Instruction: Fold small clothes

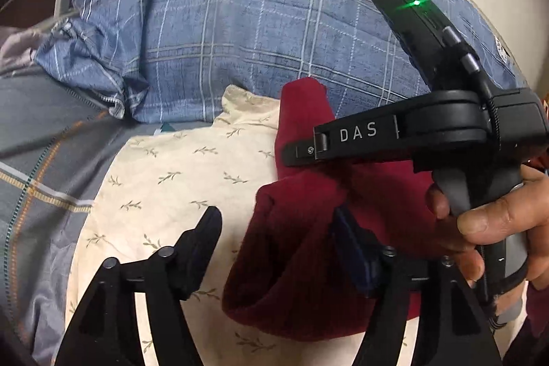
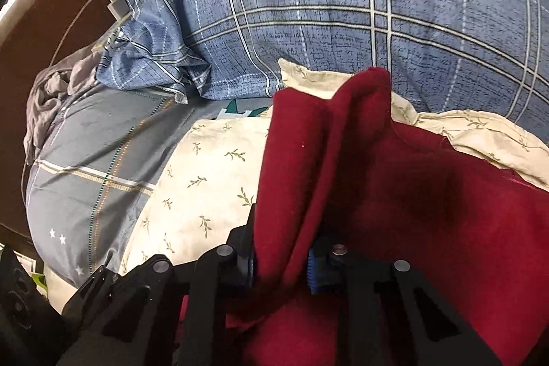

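Note:
A dark red garment (image 1: 302, 266) lies bunched on a cream leaf-print cloth (image 1: 171, 187). My left gripper (image 1: 278, 249) is open; its right finger (image 1: 353, 249) is sunk in the red fabric and its left finger (image 1: 202, 239) stands apart over the cream cloth. My right gripper (image 2: 281, 259) is shut on a raised fold of the red garment (image 2: 343, 167), with fabric pinched between the blue pads (image 2: 314, 270). The right gripper also shows in the left wrist view (image 1: 298, 151), held by a hand, above the garment.
A blue plaid pillow (image 2: 308, 6) fills the back. A grey plaid bedsheet (image 2: 103, 167) lies at left with crumpled grey cloth (image 2: 48, 98). A white charger and cable (image 2: 116, 6) rest at the far left by a brown headboard (image 2: 51, 23).

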`<state>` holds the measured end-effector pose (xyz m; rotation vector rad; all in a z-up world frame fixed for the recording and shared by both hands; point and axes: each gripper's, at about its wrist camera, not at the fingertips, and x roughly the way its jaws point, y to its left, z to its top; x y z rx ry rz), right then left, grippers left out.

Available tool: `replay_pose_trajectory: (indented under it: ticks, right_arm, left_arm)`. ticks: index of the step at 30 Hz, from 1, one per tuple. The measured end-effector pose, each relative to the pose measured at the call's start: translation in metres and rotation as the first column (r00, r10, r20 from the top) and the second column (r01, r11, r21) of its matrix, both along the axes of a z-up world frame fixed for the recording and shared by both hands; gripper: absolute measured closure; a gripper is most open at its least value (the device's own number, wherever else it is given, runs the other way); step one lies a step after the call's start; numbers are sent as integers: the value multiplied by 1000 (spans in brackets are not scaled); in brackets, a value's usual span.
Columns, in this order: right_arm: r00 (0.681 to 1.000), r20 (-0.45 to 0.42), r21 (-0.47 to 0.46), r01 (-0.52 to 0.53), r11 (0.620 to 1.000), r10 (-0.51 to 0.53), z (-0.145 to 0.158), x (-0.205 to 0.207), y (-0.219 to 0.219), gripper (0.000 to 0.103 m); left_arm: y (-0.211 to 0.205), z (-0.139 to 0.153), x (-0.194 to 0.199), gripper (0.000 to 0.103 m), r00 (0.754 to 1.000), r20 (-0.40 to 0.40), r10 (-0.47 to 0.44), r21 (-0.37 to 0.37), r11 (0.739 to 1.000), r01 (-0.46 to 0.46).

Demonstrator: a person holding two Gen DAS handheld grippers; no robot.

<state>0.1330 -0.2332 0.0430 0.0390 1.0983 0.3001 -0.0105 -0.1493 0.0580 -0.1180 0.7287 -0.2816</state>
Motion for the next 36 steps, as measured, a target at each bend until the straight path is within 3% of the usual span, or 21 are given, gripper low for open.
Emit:
replay_pose_trajectory:
  ticks: [2,4,7,10,12,16,20,24,27,33,36]
  right_arm:
    - [1000,4,17,3,1000,-3,2,-3,-3,83]
    - [1000,6,28,9,1000,-9,3,-5,-9,83]
    - [1000,6,40,8,999,-8,5,-8,-13,84]
    - [1000,21,56,8,998,-10,14,-16,-22,84]
    - [999,35,77,12,997,-14,24,-23,-33,85]
    - [997,79,78,10,997,-16,49,-39,-53,85]
    - [991,123,71,44,997,-52,76,-56,-89,86]
    - [984,145,60,100,993,-108,90,-72,-137,86]
    - [976,149,59,153,986,-160,94,-80,-175,87]
    - [960,130,53,243,969,-248,75,-90,-236,87]
    - [953,77,55,288,956,-292,43,-88,-251,87]
  left_arm:
    - [-7,-7,1,33,1000,-6,-1,28,1000,2]
    - [-14,-17,4,40,998,-61,-7,46,999,10]
    - [-14,-20,4,67,995,-102,-22,-34,999,18]
    - [-14,-7,2,76,994,-104,-38,-98,995,28]
    - [-19,4,-2,77,995,-88,-42,-100,994,33]
    - [-49,31,-14,79,996,-39,-79,-33,996,77]
    - [-89,52,-24,80,987,-35,-155,-49,987,154]
    - [-137,62,-30,81,972,-14,-233,-1,973,233]
    - [-168,58,-25,81,957,-35,-286,-35,958,285]
    - [-219,35,-21,79,942,-86,-325,-18,946,325]
    - [-227,20,-16,69,925,-133,-357,-38,934,355]
